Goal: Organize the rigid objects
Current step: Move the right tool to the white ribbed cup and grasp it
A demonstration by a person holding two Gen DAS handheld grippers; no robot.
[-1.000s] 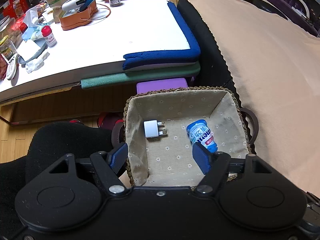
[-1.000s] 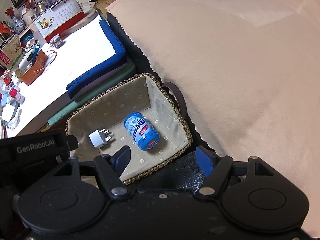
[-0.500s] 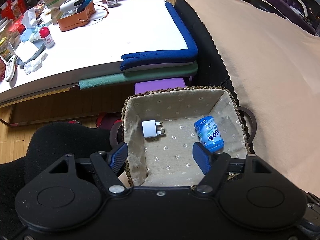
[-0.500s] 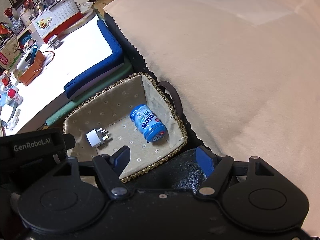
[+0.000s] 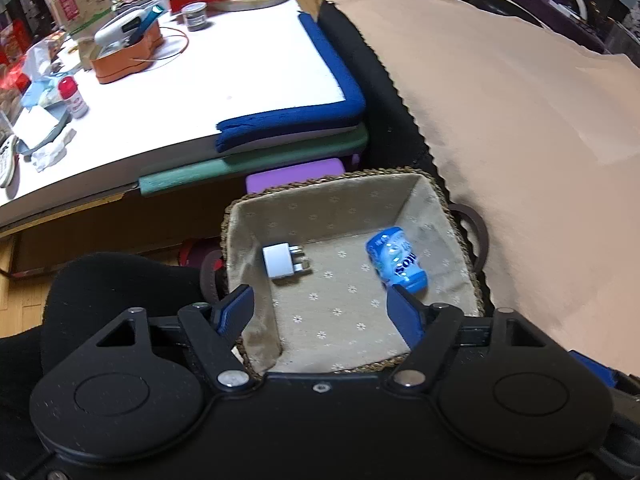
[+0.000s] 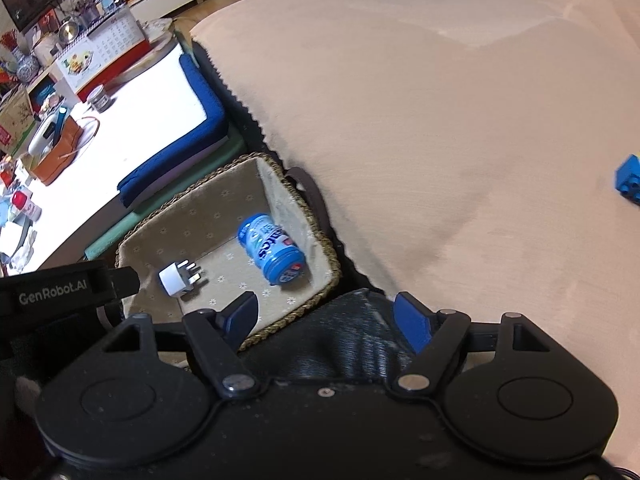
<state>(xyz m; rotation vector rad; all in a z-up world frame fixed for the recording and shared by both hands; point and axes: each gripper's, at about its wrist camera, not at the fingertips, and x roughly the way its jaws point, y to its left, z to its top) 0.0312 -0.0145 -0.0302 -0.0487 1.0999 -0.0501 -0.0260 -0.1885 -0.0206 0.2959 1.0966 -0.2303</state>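
from my left wrist camera i see my left gripper (image 5: 322,312) hanging over the woven basket (image 5: 460,226). its jaws are apart and have just opened a bit more, and nothing is pinched between them. the basket has a cloth lining with little flowers. inside it a white plug adapter (image 5: 280,260) lies on the left part of the floor, and a blue candy bottle (image 5: 398,260) lies on its side at the right, near the right wall. the two are apart. far left is a white table (image 5: 240,80) with an orange box (image 5: 124,60) on it. to the right is a tan blanket (image 5: 520,140).

from my right wrist camera i see my right gripper (image 6: 328,320) with its jaws apart too, just opened wider, holding nothing. it hangs over the near right corner of the basket (image 6: 320,240) and some dark cloth. the bottle (image 6: 272,248) lies in the basket by the right wall, cap toward me, and the adapter (image 6: 178,278) is to its left. a blue toy brick (image 6: 628,178) sits far right on the blanket (image 6: 440,100).
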